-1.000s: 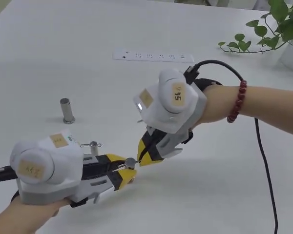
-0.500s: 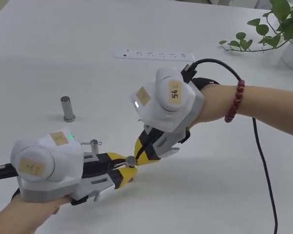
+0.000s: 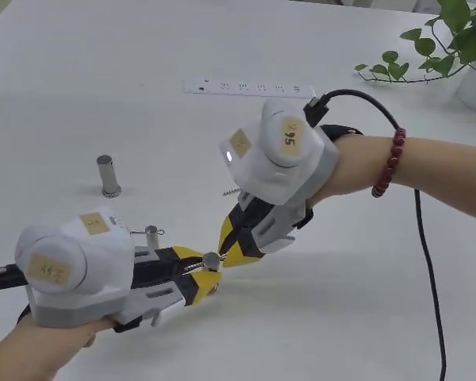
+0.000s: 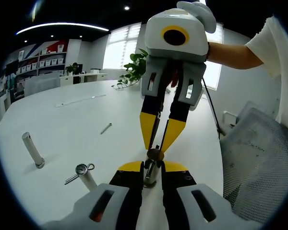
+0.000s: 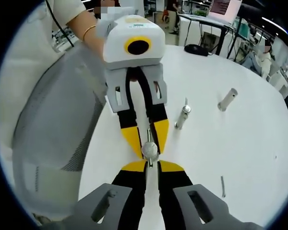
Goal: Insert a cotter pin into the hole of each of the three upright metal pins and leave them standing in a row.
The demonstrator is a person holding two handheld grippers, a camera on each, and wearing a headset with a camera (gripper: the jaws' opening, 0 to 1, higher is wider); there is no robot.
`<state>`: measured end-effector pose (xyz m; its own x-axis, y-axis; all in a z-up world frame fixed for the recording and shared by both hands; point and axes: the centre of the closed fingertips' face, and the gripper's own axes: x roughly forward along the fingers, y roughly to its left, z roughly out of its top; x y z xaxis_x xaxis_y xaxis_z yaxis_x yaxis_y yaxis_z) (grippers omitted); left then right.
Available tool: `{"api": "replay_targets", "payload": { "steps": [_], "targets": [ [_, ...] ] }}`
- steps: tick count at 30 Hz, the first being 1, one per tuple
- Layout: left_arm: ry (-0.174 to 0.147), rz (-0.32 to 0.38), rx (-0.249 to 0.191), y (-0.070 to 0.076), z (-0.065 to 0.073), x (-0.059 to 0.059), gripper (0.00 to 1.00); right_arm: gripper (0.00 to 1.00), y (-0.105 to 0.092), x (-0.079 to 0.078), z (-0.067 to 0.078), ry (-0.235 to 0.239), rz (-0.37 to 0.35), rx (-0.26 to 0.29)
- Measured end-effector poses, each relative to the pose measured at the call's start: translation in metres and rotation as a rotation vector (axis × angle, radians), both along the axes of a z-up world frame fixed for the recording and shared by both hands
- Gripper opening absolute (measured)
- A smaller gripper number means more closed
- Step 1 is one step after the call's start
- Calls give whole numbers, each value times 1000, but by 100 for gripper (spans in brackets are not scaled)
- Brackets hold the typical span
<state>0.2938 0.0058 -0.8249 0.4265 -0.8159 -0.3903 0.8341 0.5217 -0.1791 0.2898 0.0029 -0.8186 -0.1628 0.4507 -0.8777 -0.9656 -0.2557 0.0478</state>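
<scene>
White workbench top (image 3: pixel 79 71): spreading wide under both grippers; in the left gripper view, backing onto an office with windows and shelving.
Short silver metal pin with a rounded head (image 3: pixel 213 260): sitting between the two grippers' yellow tips, head showing; called the held pin below.
Left gripper (image 3: pixel 213 271): lying low at the near left of the held pin; jaws squeezing in on its shank, with barely a slit between them in the left gripper view.
Right gripper (image 3: pixel 228 252): angling down at the held pin from above and beyond; jaws nearly together, pinching a thin steel cotter pin (image 4: pixel 157 128) and holding its lower end right at the held pin's head; impossible to tell whether through the hole.
Second silver metal pin with a cotter pin through its top (image 3: pixel 152 236): standing upright just left of the held pin.
Third, bare silver metal pin (image 3: pixel 107 176): standing upright farther left of and beyond the held pin, well apart.
Loose cotter pin (image 3: pixel 230 191): lying flat near and beyond the held pin.
White power strip (image 3: pixel 248 90): lying well beyond the held pin.
Green trailing plant (image 3: pixel 444 40): sitting far beyond and right of the held pin.
Red bead bracelet (image 3: pixel 387 164): circling the wrist right of the held pin.
Black cable (image 3: pixel 428 262): trailing across the bench right of the held pin.
</scene>
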Motion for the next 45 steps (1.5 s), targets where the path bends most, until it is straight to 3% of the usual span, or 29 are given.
{"api": "replay_targets", "payload": {
  "steps": [9,33,45],
  "targets": [
    [17,8,-16,1,0,-1,13,7,-1,-3,-2,8,7,0],
    [24,13,-20,2,-1,-2,13,5,3,-4,-1,-5,11,13],
    [11,24,-23,7,5,-2,22,17,7,-4,2,31,-75,45]
  ]
}}
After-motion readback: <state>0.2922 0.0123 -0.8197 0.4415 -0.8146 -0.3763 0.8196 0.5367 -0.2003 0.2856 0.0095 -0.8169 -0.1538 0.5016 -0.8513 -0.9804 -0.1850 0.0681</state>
